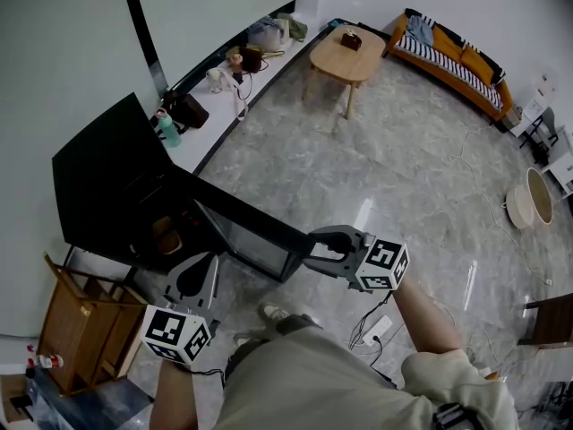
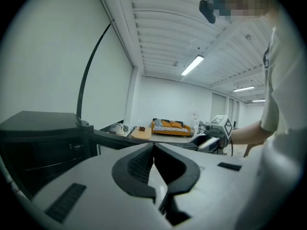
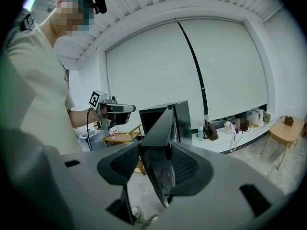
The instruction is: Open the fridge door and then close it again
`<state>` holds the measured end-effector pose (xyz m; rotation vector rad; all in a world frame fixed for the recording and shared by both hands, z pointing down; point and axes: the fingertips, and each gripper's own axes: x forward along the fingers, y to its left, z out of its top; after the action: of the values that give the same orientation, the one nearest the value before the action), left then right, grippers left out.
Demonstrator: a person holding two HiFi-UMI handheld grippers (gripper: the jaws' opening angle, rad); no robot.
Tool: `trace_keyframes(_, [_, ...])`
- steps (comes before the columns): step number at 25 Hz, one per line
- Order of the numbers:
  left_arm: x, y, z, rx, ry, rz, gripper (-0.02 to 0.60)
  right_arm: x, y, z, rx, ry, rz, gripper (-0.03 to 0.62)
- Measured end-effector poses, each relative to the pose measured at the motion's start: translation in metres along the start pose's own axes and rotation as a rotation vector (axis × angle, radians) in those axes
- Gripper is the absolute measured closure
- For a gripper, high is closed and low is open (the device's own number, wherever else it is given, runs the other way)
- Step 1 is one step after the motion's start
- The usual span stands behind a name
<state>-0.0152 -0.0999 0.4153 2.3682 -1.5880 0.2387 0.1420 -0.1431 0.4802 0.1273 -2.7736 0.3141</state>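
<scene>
Right gripper view shows the right hand-held gripper point(image 3: 156, 169) clamped on the swung-open fridge door point(image 3: 162, 126). Left gripper view shows the left hand-held gripper point(image 2: 154, 163) closed and empty. Head view: fridge point(image 1: 112, 186) against the wall; beyond it a cluttered counter point(image 1: 210, 122), wooden table point(image 1: 345, 59) and sofa point(image 1: 450, 56).

We are in a home-style living room. An orange sofa with striped cushions point(image 1: 452, 56) stands against one wall, with a round pale wooden coffee table point(image 1: 347, 56) near it on a glossy grey marble-look floor point(image 1: 385, 177). A low white ledge point(image 1: 210, 122) under broad white roller blinds point(image 3: 220, 66) carries a brown bag point(image 1: 186, 110) and a teal bottle point(image 1: 167, 128). A small black fridge point(image 1: 103, 182) stands beside a wooden rack point(image 1: 76, 316).
</scene>
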Motion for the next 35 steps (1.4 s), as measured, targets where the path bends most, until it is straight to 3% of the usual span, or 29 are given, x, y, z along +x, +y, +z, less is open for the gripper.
trace_keyframes(20, [-0.083, 0.006, -0.021, -0.028, -0.019, 0.053, 0.575, 0.042, 0.090, 0.001, 0.031, -0.009, -0.004, 0.393])
trace_keyframes(29, [-0.110, 0.014, -0.028, -0.038, -0.035, 0.094, 0.574, 0.070, 0.128, 0.007, 0.111, -0.039, 0.089, 0.394])
trace_keyframes(32, [-0.118, 0.020, -0.028, -0.045, -0.042, 0.113, 0.574, 0.083, 0.141, 0.011, 0.086, -0.037, 0.110, 0.392])
trace_keyframes(35, [-0.129, 0.026, -0.031, -0.052, -0.047, 0.139, 0.574, 0.096, 0.154, 0.016, -0.013, -0.033, 0.099, 0.382])
